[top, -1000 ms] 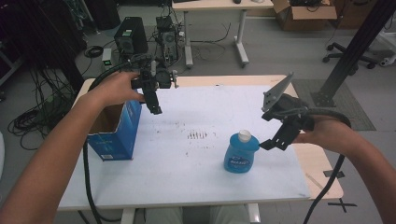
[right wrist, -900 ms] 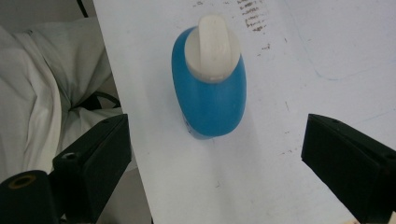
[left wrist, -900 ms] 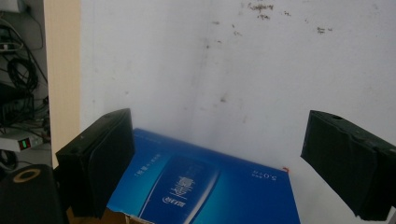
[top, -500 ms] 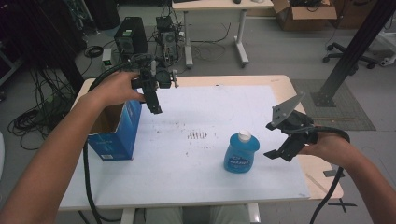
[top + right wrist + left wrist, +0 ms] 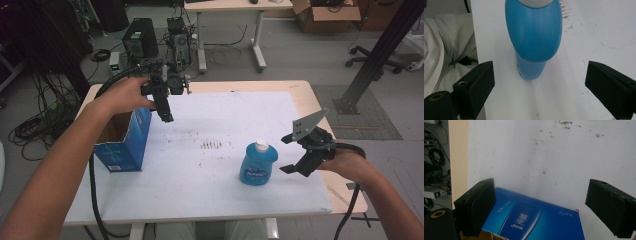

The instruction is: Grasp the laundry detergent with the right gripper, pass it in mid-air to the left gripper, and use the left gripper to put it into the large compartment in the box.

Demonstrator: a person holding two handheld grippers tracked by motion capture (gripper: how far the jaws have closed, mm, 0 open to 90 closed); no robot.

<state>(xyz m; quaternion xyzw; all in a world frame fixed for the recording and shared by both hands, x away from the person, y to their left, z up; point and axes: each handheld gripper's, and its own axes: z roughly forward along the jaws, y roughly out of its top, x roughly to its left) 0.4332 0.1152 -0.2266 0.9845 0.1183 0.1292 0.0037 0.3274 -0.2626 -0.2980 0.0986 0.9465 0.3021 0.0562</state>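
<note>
A blue bottle (image 5: 256, 163) with a white cap stands upright on the white table sheet (image 5: 225, 125), right of centre. My right gripper (image 5: 286, 154) is open just to the bottle's right, jaws wide apart and not touching it. In the right gripper view the bottle (image 5: 534, 37) stands ahead of my right gripper (image 5: 539, 95). An open blue carton (image 5: 122, 142) stands at the sheet's left edge. My left gripper (image 5: 166, 115) hangs open above the carton's right side, holding nothing. The left gripper view looks down on the carton's blue side (image 5: 534, 222) beneath my left gripper (image 5: 539, 210).
The sheet has small brown stains (image 5: 212, 145) near its middle. Bare wooden table (image 5: 307, 100) shows along the far and right edges. Beyond the table stand computer boxes (image 5: 137, 42), cables and a desk on the floor. A black post (image 5: 372, 60) rises at the right.
My right gripper has dropped lower and toward the near edge, staying beside the bottle's right with jaws open. The left gripper and carton have not moved.
</note>
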